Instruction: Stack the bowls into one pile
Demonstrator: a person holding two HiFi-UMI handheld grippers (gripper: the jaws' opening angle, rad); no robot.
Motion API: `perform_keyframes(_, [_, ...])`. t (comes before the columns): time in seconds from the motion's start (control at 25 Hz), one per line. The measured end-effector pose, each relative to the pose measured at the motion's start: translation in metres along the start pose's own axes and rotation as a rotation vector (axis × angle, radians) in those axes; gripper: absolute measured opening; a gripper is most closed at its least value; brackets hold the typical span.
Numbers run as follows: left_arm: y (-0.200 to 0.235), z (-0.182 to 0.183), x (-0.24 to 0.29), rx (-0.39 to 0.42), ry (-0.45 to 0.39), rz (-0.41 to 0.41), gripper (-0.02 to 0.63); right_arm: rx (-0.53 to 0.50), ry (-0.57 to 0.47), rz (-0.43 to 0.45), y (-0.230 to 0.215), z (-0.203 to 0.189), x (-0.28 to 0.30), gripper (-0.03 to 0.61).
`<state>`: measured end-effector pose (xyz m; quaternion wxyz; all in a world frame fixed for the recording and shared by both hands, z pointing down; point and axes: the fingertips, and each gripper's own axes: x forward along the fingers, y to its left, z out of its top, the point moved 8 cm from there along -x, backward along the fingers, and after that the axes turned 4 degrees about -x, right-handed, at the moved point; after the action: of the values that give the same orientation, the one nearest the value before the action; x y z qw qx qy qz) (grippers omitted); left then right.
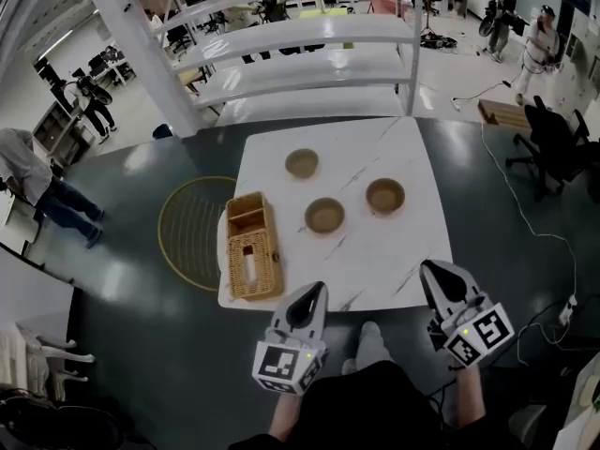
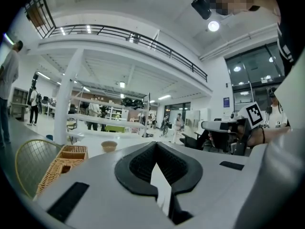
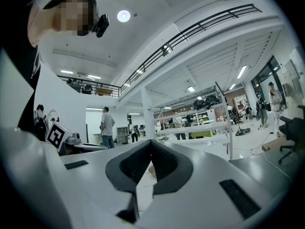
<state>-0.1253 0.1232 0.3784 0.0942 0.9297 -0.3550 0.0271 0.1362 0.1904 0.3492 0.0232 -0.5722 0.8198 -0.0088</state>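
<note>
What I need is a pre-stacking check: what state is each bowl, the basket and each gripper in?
Far bowl: upright, empty, unstacked.
Middle bowl: upright, empty, unstacked.
Right bowl: upright, empty, unstacked.
Wicker basket: upright, no bowl in it.
Left gripper: shut, holding nothing.
Right gripper: shut, holding nothing.

No legible text or numbers; square coded markers on left hand-held gripper [image 1: 314, 292], right hand-held gripper [image 1: 432, 271].
</note>
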Motion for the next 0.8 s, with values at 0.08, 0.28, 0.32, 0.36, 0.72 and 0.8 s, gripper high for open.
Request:
perform_keyframes(0.08, [0.008,-0.005,0.01,-0.022,0.019,0.01,0.014,0.011,0.019,0.005,-0.008,-0.005,0.012,0.014])
perform_keyframes(0.28, [0.029,-0.013,0.047,-0.083,0.058,0.034,0.014,0.087,0.069,0.073,-0.034,-0.019,0.047,0.014])
perform_keyframes(0.32, [0.031,-0.014,0.056,-0.09,0.068,0.037,0.014,0.087,0.081,0.075,-0.041,-0.021,0.054,0.014])
perform_keyframes(0.36, [0.034,-0.015,0.065,-0.094,0.08,0.038,0.014,0.085,0.093,0.075,-0.049,-0.024,0.061,0.014])
perform_keyframes(0.72, [0.054,-0.021,0.128,-0.155,0.143,0.044,0.014,0.127,0.177,0.045,-0.11,-0.04,0.114,0.014])
perform_keyframes(0.8, [0.056,-0.024,0.139,-0.171,0.155,0.044,0.014,0.14,0.192,0.031,-0.123,-0.045,0.123,0.014])
